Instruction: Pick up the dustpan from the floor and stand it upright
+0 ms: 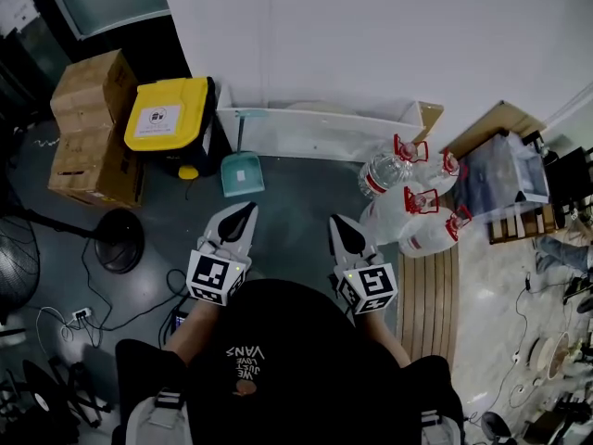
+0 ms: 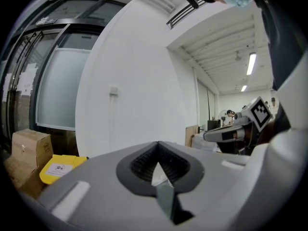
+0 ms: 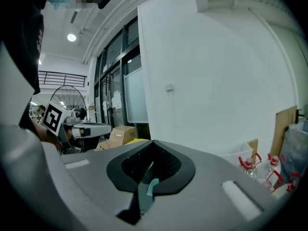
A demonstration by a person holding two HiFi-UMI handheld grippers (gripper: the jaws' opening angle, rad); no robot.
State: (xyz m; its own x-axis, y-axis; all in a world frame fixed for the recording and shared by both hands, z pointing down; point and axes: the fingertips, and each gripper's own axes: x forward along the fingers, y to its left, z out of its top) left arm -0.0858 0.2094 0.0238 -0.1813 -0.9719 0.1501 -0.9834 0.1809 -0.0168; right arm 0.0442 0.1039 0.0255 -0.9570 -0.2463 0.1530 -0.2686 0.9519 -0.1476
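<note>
A plain white wall (image 1: pixel 371 35) fills the far side. At its foot lies a long, shallow white open-topped box (image 1: pixel 315 137), and everything else is easiest placed from that box. Well off its left end is a stack of brown cardboard cartons (image 1: pixel 93 128). Between the cartons and the box stands a black plastic bin with a yellow lid (image 1: pixel 169 112), just beside the box's left end. At the box's right end a cluster of clear plastic water bottles with red carry handles (image 1: pixel 412 202) sits on the dark floor. On the near side of the bottles, a slatted wooden board (image 1: pixel 428 295) runs back toward the person.

The teal plastic dustpan (image 1: pixel 242 172) is at the box's left end, on the near side. Its pan is on the floor and its thin handle reaches up to the box's edge. From above I can't be sure whether it lies flat or leans.

Nearer the person than the box, the two grey-and-white grippers are held side by side, apart from the dustpan. The left gripper (image 1: pixel 245 211) is nearer the dustpan, and its jaws are pressed together with nothing between them. The right gripper (image 1: pixel 342 223) is likewise closed and empty.
</note>
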